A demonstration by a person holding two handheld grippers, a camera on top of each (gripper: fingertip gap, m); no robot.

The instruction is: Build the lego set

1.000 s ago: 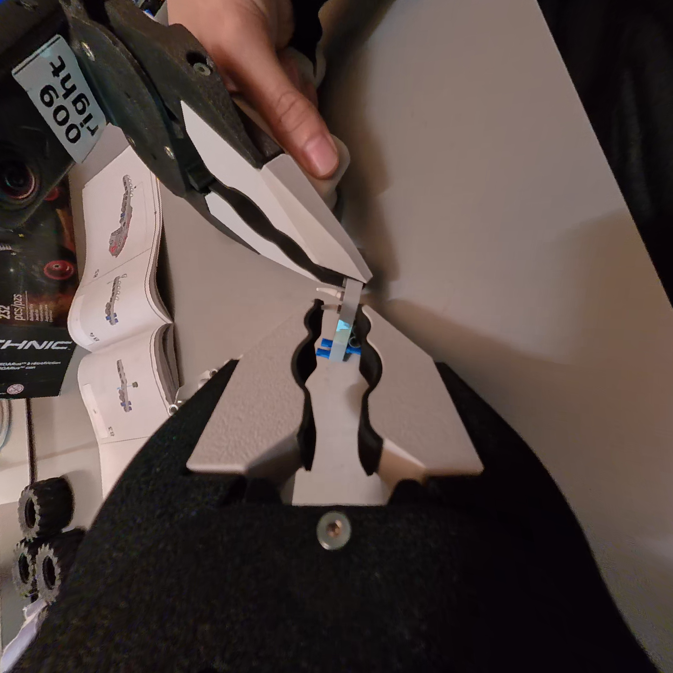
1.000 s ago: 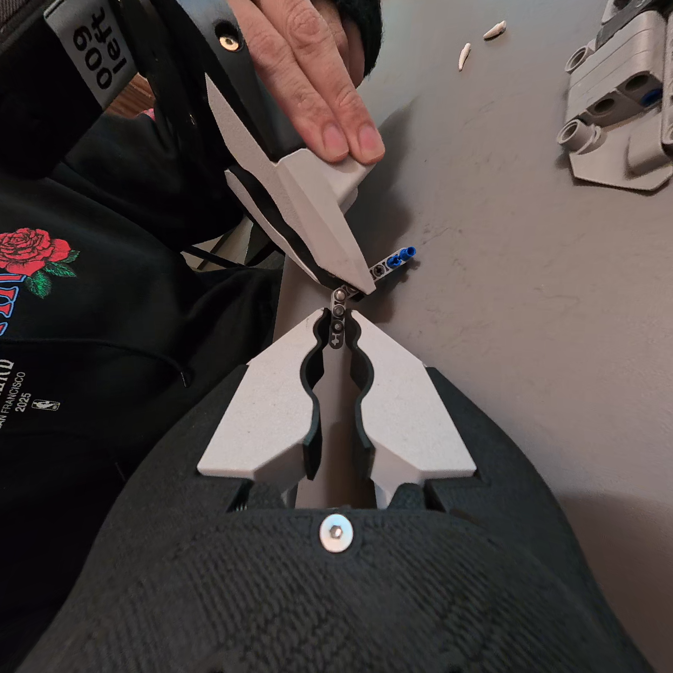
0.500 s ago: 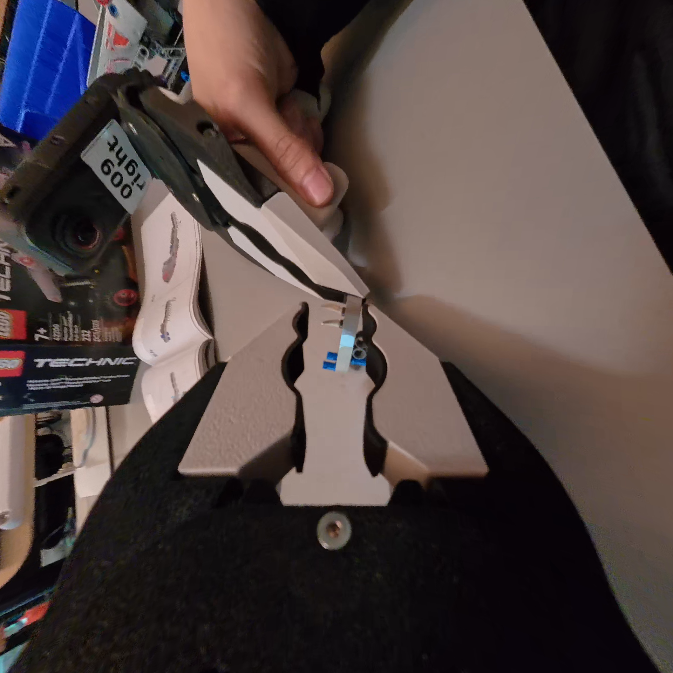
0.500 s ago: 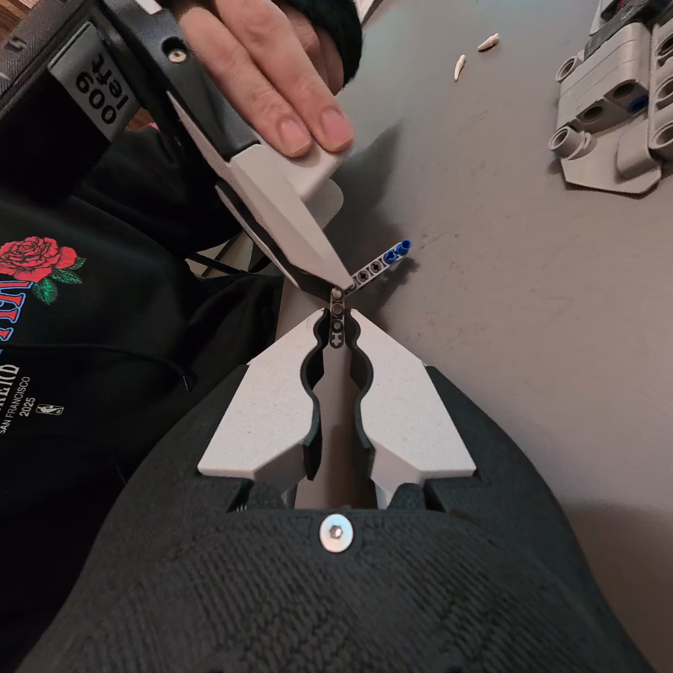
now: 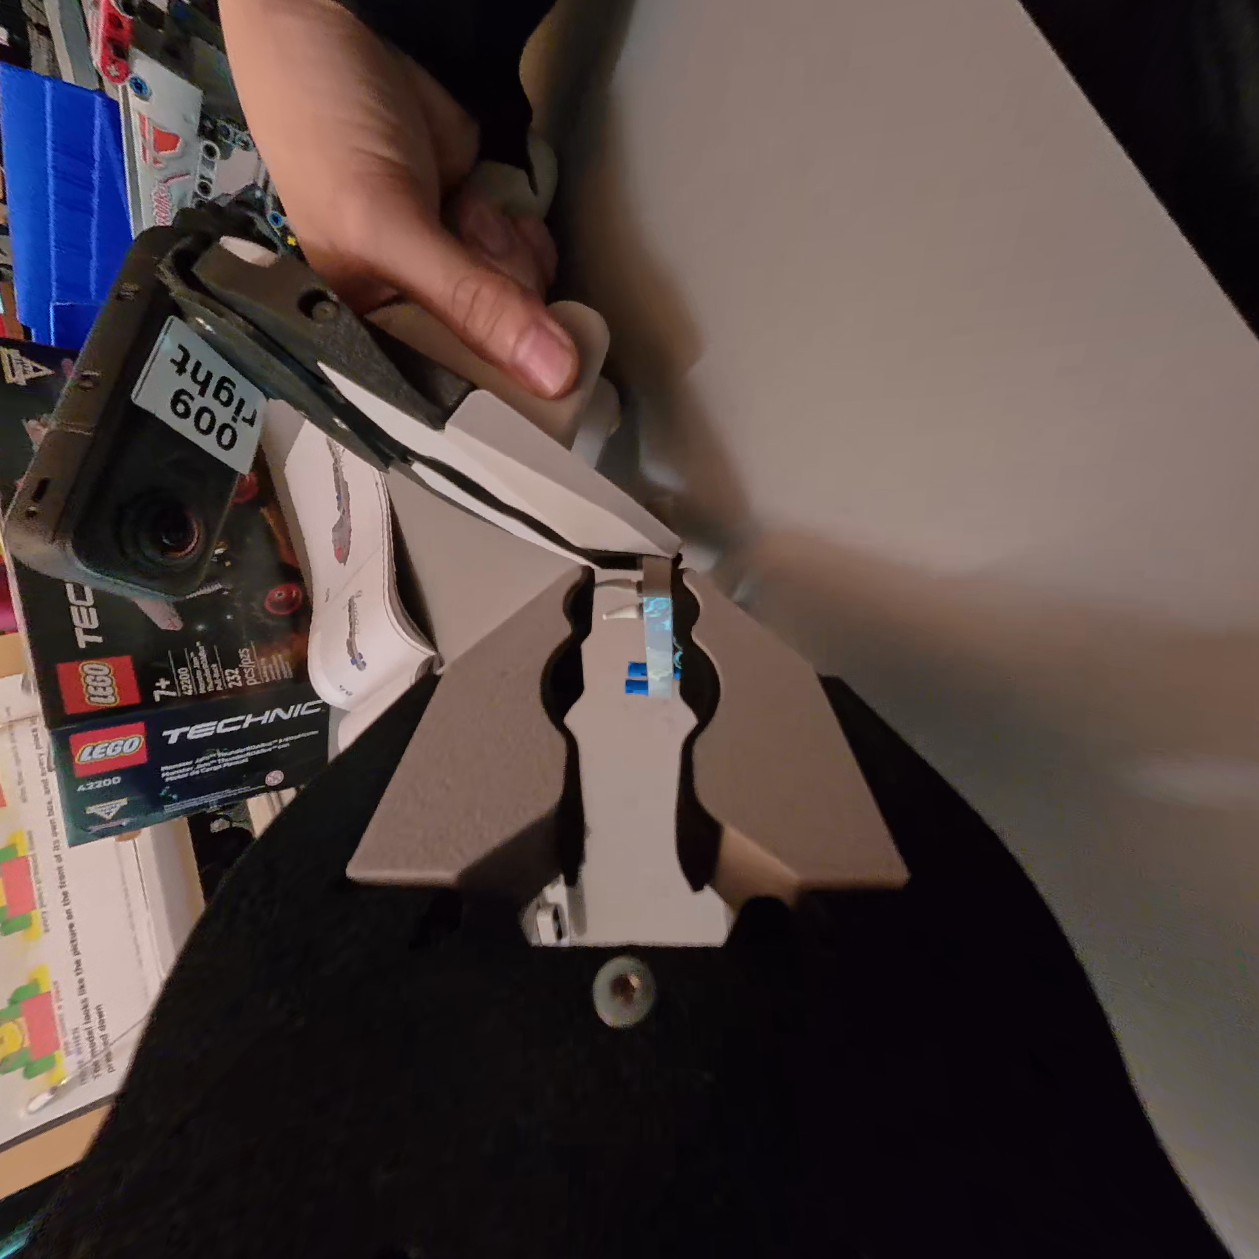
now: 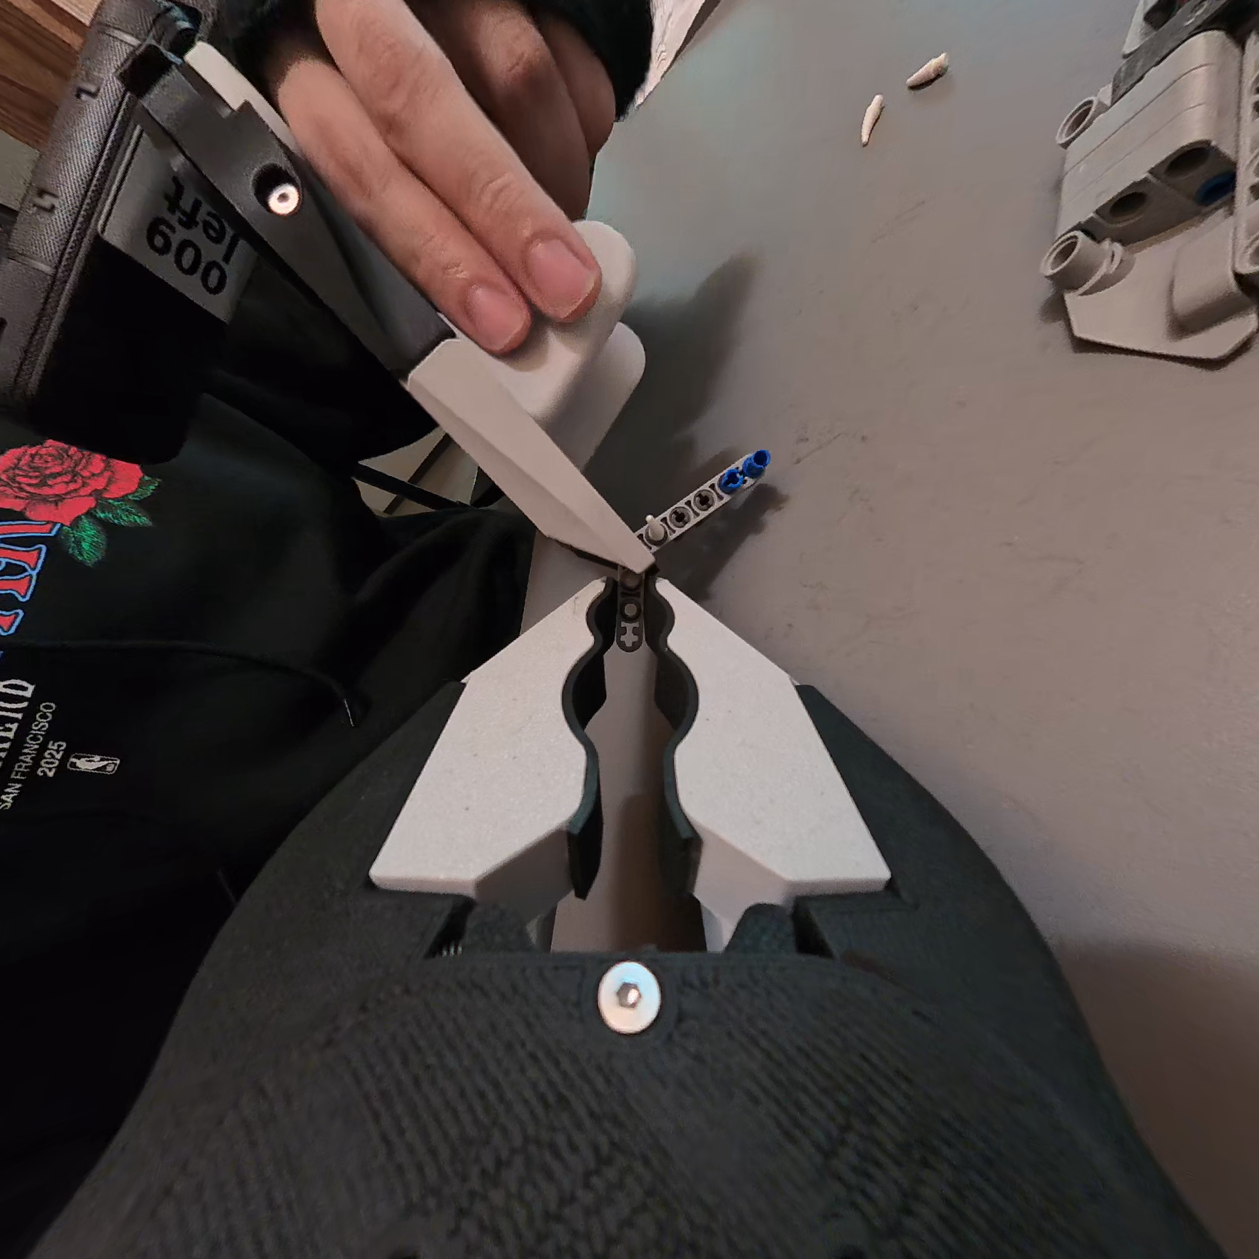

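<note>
My left gripper (image 5: pixel 633 569) has its jaws narrowed around the end of a thin light grey beam (image 5: pixel 657 633). The beam carries two blue pins (image 5: pixel 635 681) and lies against my right-hand finger. In the right wrist view the left gripper (image 6: pixel 637 562) comes in from the upper left. The beam (image 6: pixel 695 507) juts past its tip, above the table. My right gripper (image 6: pixel 630 579) is shut on a short dark beam (image 6: pixel 630 623) that meets the light beam's end at both grippers' tips. The joint is hidden by the left gripper's finger. The right gripper (image 5: pixel 640 555) also shows in the left wrist view.
A part-built grey assembly (image 6: pixel 1158 225) and two white tooth pieces (image 6: pixel 871 119) lie on the grey table (image 6: pixel 954 613) at the far right. The set's box (image 5: pixel 170 736), an open instruction booklet (image 5: pixel 354 545) and a blue bin (image 5: pixel 54 204) sit to the left. A person's dark hoodie (image 6: pixel 204 613) is close by. Less than 4 cm separates the two grippers' tips.
My left jaws widened, then narrowed again. The left gripper swung and drew back a little, so more of the light beam shows. The right gripper stayed shut on the dark beam.
</note>
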